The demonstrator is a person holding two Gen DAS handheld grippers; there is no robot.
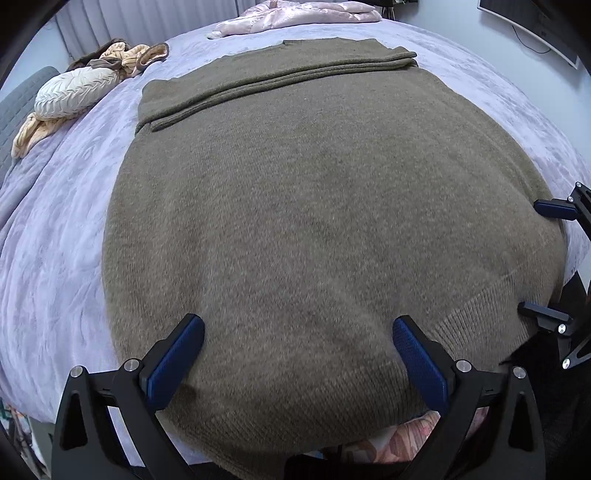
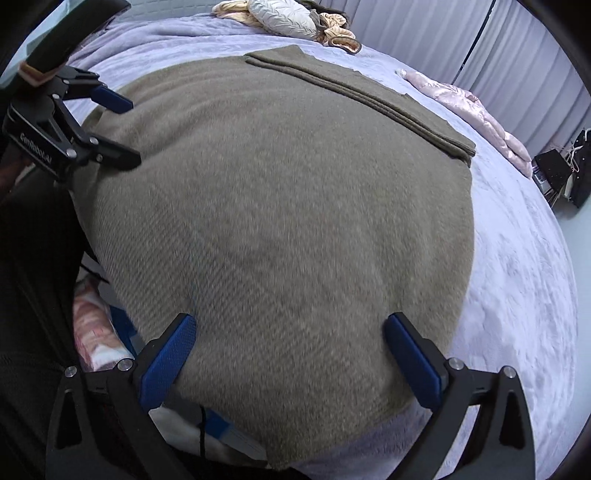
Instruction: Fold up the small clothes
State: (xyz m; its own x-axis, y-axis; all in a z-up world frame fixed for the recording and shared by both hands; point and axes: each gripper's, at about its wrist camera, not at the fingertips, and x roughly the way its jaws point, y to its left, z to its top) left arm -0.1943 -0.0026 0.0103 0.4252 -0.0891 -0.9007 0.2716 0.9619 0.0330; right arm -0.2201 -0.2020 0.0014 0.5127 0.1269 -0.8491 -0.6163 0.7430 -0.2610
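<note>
- Sweater (image 1: 314, 221), olive knit, lies flat on the bed (image 1: 55, 258), sleeves already folded across the far end. Near hem sits at the bed's near edge.
- Left hand-held gripper (image 1: 297, 354): jaws spread wide, nothing between them, poised over the hem at the near left corner.
- Right hand-held gripper (image 2: 290, 354): jaws likewise apart and empty, over the near right part of the hem. Each gripper shows at the edge of the other's view.
- Our read: the next step is pinching the hem at both corners and carrying it toward the collar.
- Risks: thick knit may slip from a shallow pinch; a jaw may catch only the top layer, or snag the bedcover beneath; uneven lift between our two grippers would skew the fold or disturb the sleeves.
- Containers: none in view. Loose clothes (image 1: 122, 59) and a pink garment (image 1: 295, 14) lie at the far bed edge, well apart from the sweater.
</note>
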